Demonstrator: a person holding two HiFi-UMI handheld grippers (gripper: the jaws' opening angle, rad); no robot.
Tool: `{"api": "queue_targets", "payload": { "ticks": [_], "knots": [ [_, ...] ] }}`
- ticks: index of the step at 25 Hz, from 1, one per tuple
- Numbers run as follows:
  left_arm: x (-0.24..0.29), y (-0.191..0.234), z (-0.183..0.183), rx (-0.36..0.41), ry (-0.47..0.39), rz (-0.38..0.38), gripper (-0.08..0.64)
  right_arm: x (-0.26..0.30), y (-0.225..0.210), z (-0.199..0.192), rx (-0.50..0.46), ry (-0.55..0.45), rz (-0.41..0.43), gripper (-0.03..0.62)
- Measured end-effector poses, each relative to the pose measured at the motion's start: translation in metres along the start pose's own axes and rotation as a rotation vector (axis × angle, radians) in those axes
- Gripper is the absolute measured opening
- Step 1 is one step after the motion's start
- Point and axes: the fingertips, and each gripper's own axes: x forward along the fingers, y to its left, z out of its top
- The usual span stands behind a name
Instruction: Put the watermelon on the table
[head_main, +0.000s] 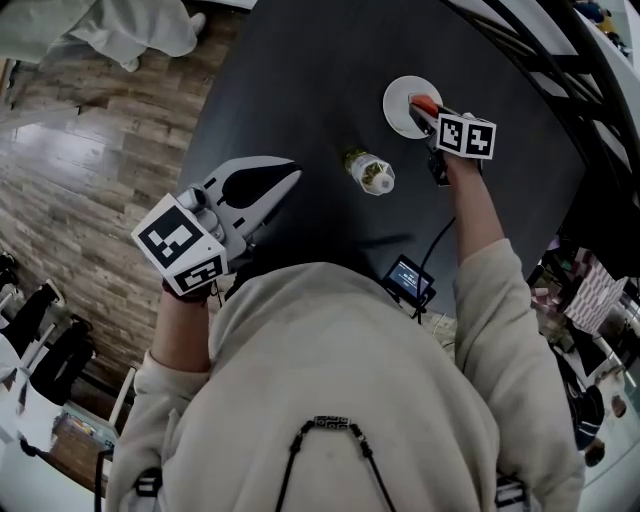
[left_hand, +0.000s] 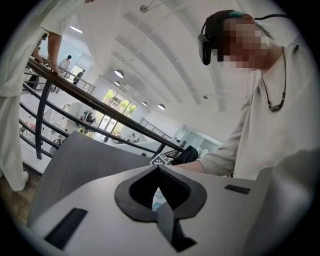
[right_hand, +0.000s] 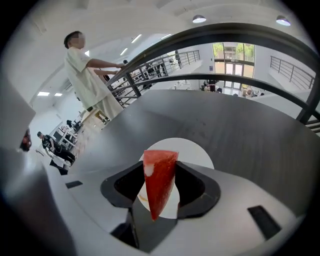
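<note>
Dark grey table over wood-plank floor at left, black curved railing past its far edge, round ceiling lights lit overhead, bright windows far off behind the rail

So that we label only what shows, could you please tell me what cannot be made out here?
- Head view: the right hand-held gripper covers most of the watermelon slice; only a red edge shows.
- Right gripper view: whether the slice touches the white plate cannot be told.
- Left gripper view: the shut jaws of the left hand-held gripper hide all but a pale scrap behind them.
- Head view: the small screen is unreadably small.
</note>
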Motion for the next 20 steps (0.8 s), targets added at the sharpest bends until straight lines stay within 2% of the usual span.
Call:
{"api": "queue_targets", "payload": {
  "ticks": [10,20],
  "knots": [
    [-0.011,0.002,-0.005,-0.02,-0.007,0.023,-0.002,0.019,-0.009,-0.015,-0.027,0.05,-0.068,0.198],
    [-0.014,-0.001,0.001,-0.029,-0.021,0.014,-0.002,0.011,-0.003,-0.001,-0.025,0.031,-0.054,0.2]
  ]
}}
